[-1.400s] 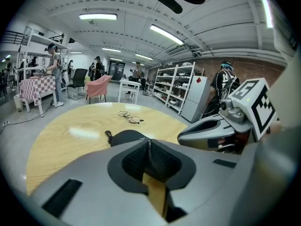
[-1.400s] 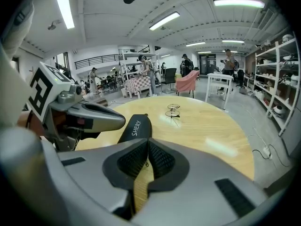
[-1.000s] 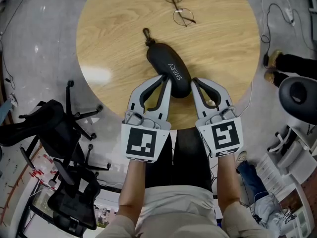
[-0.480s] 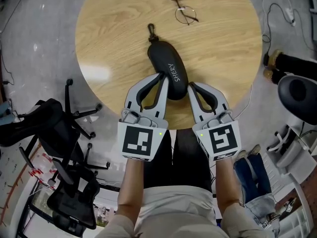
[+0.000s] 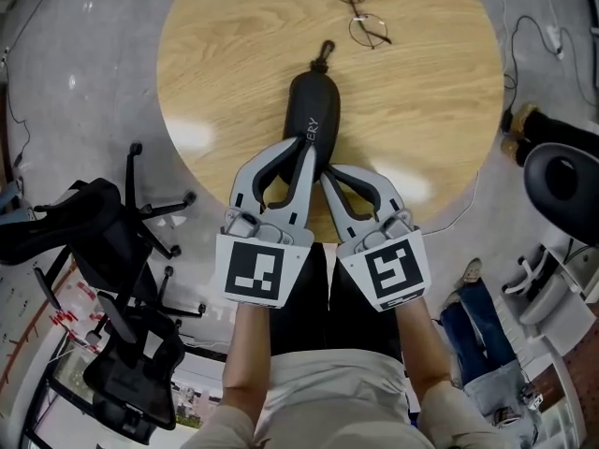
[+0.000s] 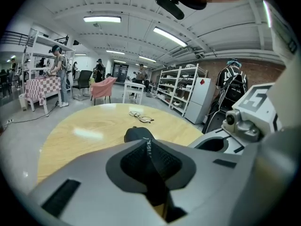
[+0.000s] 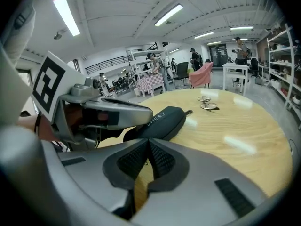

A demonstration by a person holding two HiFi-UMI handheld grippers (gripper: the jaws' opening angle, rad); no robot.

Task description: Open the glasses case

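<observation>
Round wooden table (image 5: pixel 215 54) fills the top of my head view. Black office chairs (image 5: pixel 103 241) sit on the floor off its left edge.

Left gripper (image 5: pixel 306 148): jaws pressed together with nothing between them, confirmed in its own view (image 6: pixel 148 142). Its tip sits at the near end of the glasses case (image 5: pixel 311 115). From the right gripper view it crosses just over that end. I can't tell if it's actually touching.

Right gripper (image 5: pixel 326 174): jaws also pressed together and empty (image 7: pixel 148 145). The tip is over the table's near edge, just beside the left gripper's tip and just short of the case's near end.

Case: black with white lettering, looks shut. It lies lengthwise away from me on the near-middle of the table, with a small clip at the far end (image 7: pixel 164 119).

Wire-frame glasses (image 5: pixel 360 12) lie loose on the table beyond the case, near the far edge and well apart from it (image 6: pixel 141 117).
</observation>
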